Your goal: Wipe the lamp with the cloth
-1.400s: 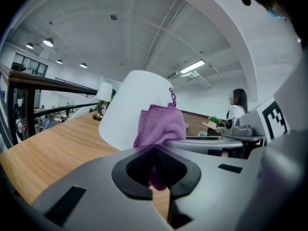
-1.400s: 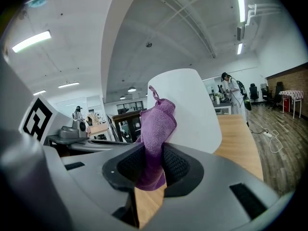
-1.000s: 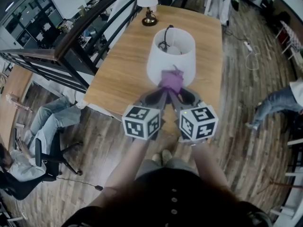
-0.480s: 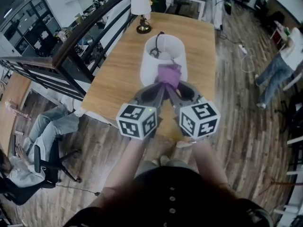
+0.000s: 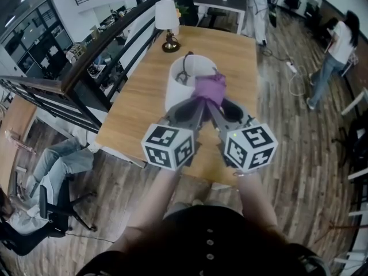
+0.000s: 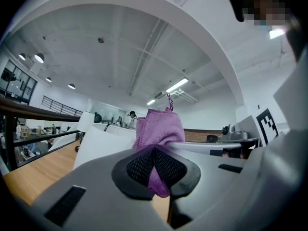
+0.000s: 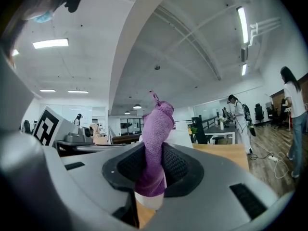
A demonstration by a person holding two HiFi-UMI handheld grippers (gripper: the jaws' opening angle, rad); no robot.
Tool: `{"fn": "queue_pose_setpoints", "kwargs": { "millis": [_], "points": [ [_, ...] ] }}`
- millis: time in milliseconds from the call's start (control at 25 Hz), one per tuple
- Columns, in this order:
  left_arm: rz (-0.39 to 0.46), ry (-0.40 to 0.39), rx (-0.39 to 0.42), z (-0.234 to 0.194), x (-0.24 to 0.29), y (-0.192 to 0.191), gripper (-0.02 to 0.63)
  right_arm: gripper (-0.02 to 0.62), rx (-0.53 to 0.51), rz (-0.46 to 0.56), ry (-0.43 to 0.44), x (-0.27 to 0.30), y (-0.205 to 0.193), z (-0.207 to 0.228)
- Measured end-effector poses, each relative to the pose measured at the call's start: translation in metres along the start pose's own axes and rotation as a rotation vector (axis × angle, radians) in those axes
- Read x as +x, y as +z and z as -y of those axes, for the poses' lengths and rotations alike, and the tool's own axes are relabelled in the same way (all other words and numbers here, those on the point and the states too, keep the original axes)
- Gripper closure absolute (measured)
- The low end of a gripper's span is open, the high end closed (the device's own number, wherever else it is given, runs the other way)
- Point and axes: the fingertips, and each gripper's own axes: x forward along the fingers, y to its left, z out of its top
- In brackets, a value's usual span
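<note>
A purple cloth (image 5: 210, 88) is bunched between my two grippers and rests against the near right rim of a white lamp shade (image 5: 178, 89) on the wooden table (image 5: 138, 108). My left gripper (image 5: 199, 103) and right gripper (image 5: 210, 104) meet side by side, each shut on the cloth. In the left gripper view the cloth (image 6: 159, 129) rises from the shut jaws (image 6: 155, 166) with the white lamp shade (image 6: 103, 143) just behind. The right gripper view has the cloth (image 7: 155, 129) standing up out of that gripper (image 7: 150, 170).
A second small lamp (image 5: 167, 24) stands at the table's far end. A black railing (image 5: 86, 56) runs along the table's left side. A seated person (image 5: 52, 165) is lower left; another person (image 5: 336, 50) stands at the far right. A cable (image 5: 293, 73) lies on the floor.
Both grippers have lifted the cloth from the near side of the lamp shade up to its rim, and the view has tilted further forward.
</note>
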Motion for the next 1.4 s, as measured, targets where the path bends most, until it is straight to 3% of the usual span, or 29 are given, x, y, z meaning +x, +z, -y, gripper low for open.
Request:
{"fn": "queue_pose_setpoints", "kwargs": {
  "millis": [360, 1400],
  "points": [
    [0.009, -0.019, 0.017, 0.004, 0.015, 0.014, 0.594, 0.497, -0.015, 0.015, 0.000, 0.002, 0.016, 0.014],
    [-0.027, -0.021, 0.031, 0.007, 0.017, 0.004, 0.595, 0.499, 0.007, -0.003, -0.023, 0.000, 0.004, 0.020]
  ]
}}
